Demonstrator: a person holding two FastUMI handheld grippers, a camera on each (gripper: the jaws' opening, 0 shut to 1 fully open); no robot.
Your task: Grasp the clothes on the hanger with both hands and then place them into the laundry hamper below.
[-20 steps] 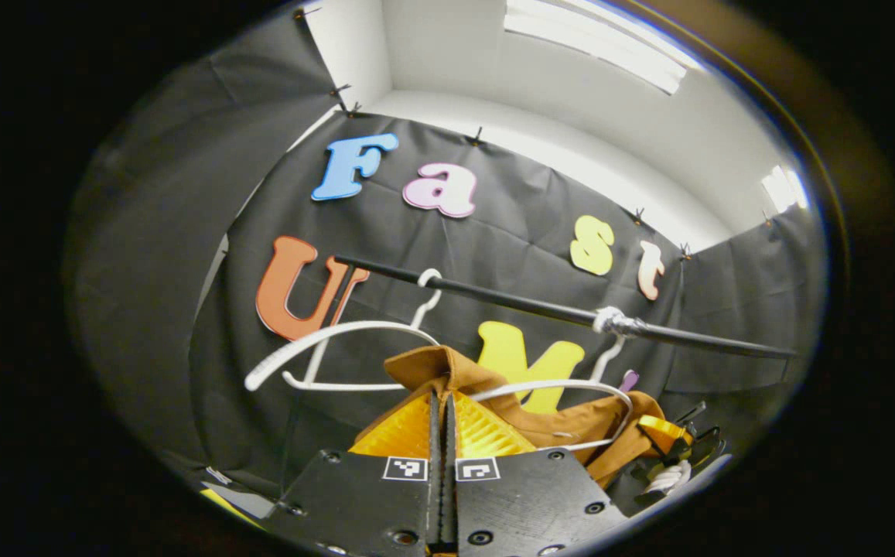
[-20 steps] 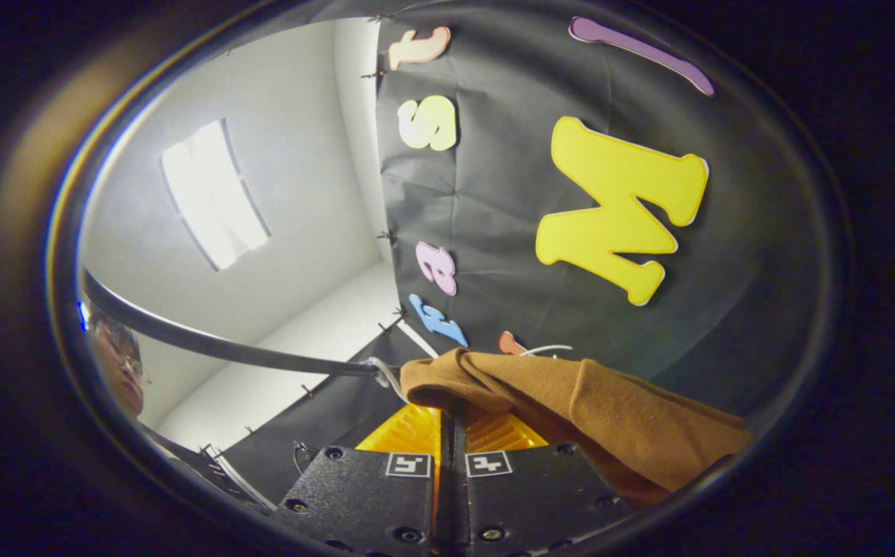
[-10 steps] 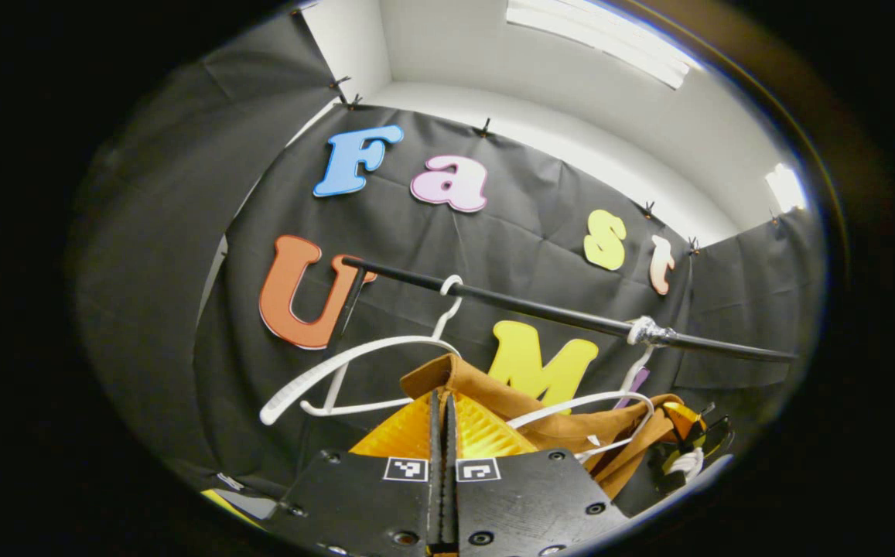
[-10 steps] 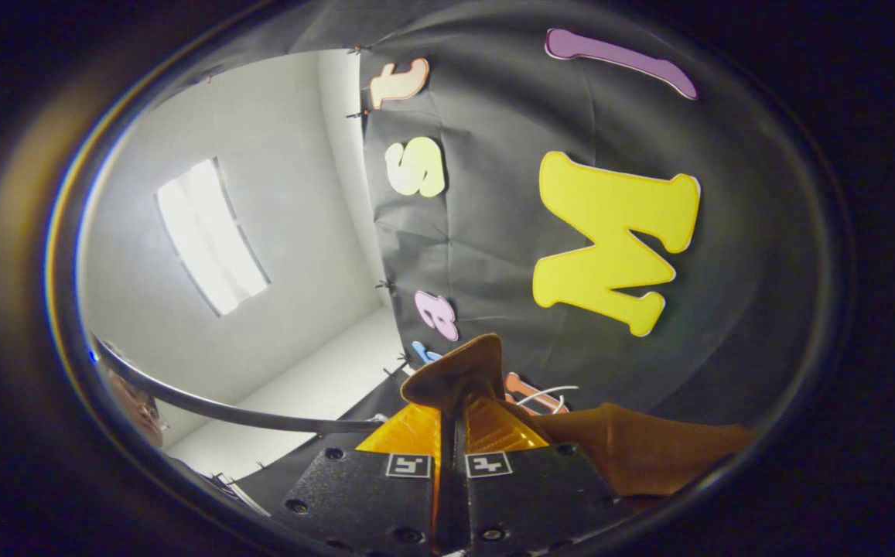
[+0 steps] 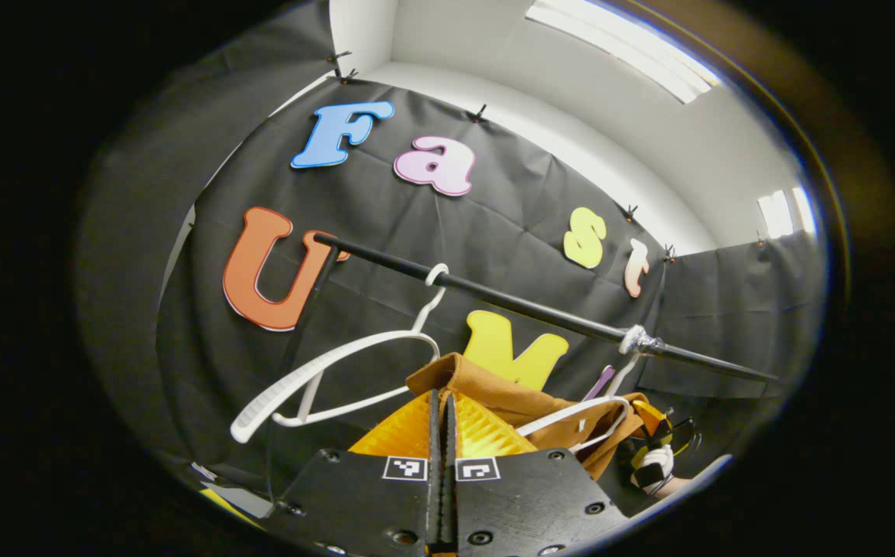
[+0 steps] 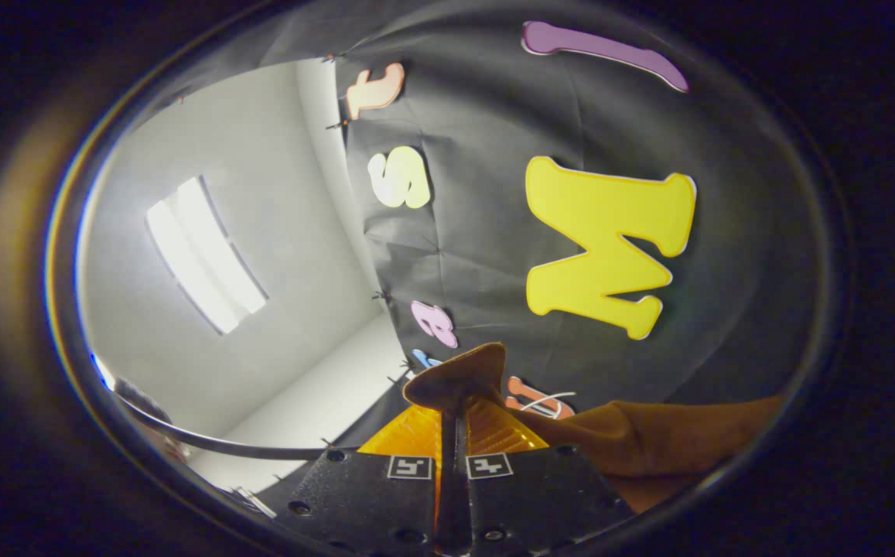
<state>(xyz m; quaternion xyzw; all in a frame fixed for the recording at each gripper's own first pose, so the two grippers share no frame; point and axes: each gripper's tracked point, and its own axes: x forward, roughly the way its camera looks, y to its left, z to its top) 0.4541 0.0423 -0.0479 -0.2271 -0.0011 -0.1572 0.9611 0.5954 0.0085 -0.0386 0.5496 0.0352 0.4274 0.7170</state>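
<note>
While it hangs off the rail, the brown garment (image 5: 524,402) is pinched at two places. In the left gripper view, the left gripper (image 5: 442,410) has its two yellow-padded fingers pressed together on a raised fold of the cloth, which peaks just above the fingertips. From there the cloth runs to the right, draped around the lower of two white hangers (image 5: 586,414), whose thin bars cross over and through the fabric. Beyond that hanger, at the far right end of the cloth, the other gripper (image 5: 660,445) shows small and dark with a bit of yellow; a hand holds it.

In the right gripper view, the right gripper (image 6: 455,414) is likewise closed on a peak of the garment (image 6: 648,441), both yellow pads squeezing the fold, and the rest of the cloth stretches away to the lower right.

Above the garment, a black rail (image 5: 509,298) slants across the left gripper view. A second white hanger (image 5: 323,371) hooks over it toward its left end, bare and tilted, just beside the left gripper's fold. White tape (image 5: 637,339) wraps the rail where the garment's hanger hooks on. A bright ceiling light (image 6: 203,255) shows beyond the black wall.
</note>
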